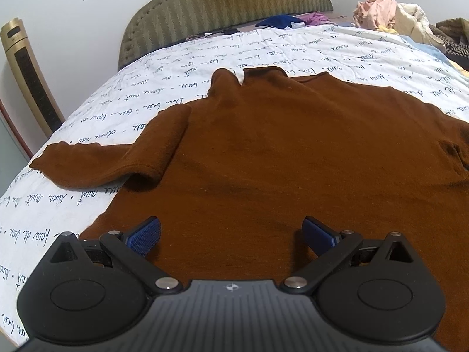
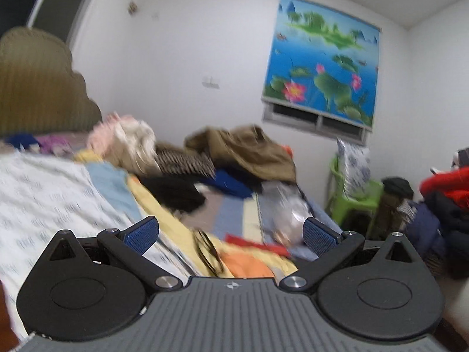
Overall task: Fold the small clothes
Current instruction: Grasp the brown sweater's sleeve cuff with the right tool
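Note:
A brown long-sleeved top (image 1: pixel 278 152) lies spread flat on the white bedsheet (image 1: pixel 146 99), collar toward the headboard. Its left sleeve (image 1: pixel 117 161) reaches out to the left with the cuff near the bed's edge. My left gripper (image 1: pixel 231 234) hovers open just above the top's hem, with nothing between its blue pads (image 1: pixel 145 236). In the blurred right wrist view, my right gripper (image 2: pixel 231 234) is open and empty, pointing across the far side of the bed at a heap of clothes (image 2: pixel 240 149). A sliver of the brown top (image 2: pixel 6 322) shows at the lower left edge there.
A padded headboard (image 1: pixel 222 11) stands behind the bed, and a gold tower fan (image 1: pixel 29 79) is at the left. Piled clothes (image 1: pixel 392 14) crowd the bed's far right. In the right wrist view a green stool (image 2: pixel 357 199) and more clothes (image 2: pixel 445 205) stand by the window wall.

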{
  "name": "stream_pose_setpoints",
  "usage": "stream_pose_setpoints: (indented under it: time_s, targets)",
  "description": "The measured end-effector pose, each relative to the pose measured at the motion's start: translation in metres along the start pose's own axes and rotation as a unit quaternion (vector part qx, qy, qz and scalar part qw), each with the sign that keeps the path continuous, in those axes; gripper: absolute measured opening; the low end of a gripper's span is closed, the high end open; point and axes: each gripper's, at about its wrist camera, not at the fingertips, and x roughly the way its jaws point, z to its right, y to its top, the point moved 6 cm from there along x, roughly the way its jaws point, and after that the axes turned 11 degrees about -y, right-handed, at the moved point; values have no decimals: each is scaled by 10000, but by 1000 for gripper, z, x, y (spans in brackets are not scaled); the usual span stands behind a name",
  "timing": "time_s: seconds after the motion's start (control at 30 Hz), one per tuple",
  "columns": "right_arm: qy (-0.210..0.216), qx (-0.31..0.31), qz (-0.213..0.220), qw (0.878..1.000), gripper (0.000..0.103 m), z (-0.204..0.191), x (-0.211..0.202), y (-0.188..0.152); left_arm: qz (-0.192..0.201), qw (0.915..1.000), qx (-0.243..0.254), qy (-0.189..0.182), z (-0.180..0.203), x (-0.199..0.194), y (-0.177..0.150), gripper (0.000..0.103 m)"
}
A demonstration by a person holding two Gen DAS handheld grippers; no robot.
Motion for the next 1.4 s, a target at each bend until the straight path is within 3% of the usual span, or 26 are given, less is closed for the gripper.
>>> stream_pose_setpoints:
  time_s: [0.17,0.27,0.4,0.5,0.53,0.6,0.63,0.67,0.73,0.83,1.0,1.03,1.1,1.17,1.2,1.27,1.33,1.4]
  targets:
    - [218,452,-600,9969,103,22,15,-44,13,10000,61,33,2,0,1,103]
    - [876,1282,-1395,9780,103,53,14,-57,18,10000,76,36,3,0,1,103]
    - [1939,2365,-2756,9113,103,67,-4,-79,-22,9999,97,-29,9,2,-1,103]
    - [2114,2966,-3481,8638,103,74,-14,-101,-33,9999,156,-59,13,3,-3,103]
    - [2170,3288,-3769,8383,103,75,-16,-112,-33,9998,176,-54,14,3,-4,103]
    - [2489,3905,-4283,7760,102,69,-20,-134,-32,9998,180,-38,14,3,-3,103]
    - [2608,4062,-4407,7568,102,66,-24,-140,-35,9998,168,-38,13,3,-3,103]
    - [2681,4137,-4452,7476,102,59,-27,-144,-36,9999,153,-41,13,3,-3,103]
    - [2806,4075,-4371,7511,101,44,-28,-148,-40,9999,143,-34,13,3,-4,103]
    - [2606,4272,-4246,7545,97,36,-24,-161,-37,9999,144,-21,12,3,-4,103]
    - [2212,4769,-3362,7814,87,53,-8,-165,-76,9999,80,-31,10,4,-5,103]
    - [2133,4779,-3321,7848,80,54,-2,-166,-75,9999,85,-28,10,4,-5,103]
    - [2042,4909,-3397,7758,64,55,5,-169,-71,9999,106,-18,10,4,-4,103]
    - [2000,4824,-3441,7803,21,54,11,-170,-67,9999,105,-22,10,4,-4,103]
    - [1946,4732,-3472,7859,13,55,13,-169,-64,9999,105,-17,9,4,-4,103]
    - [2006,4628,-3430,7924,12,55,17,-163,-54,9999,97,23,6,4,-3,103]
    - [2149,4434,-3148,8113,12,57,17,-143,-47,10000,57,61,2,4,-1,103]
    - [2235,4107,-2568,8458,11,57,21,-104,-18,10000,11,90,-2,3,2,103]
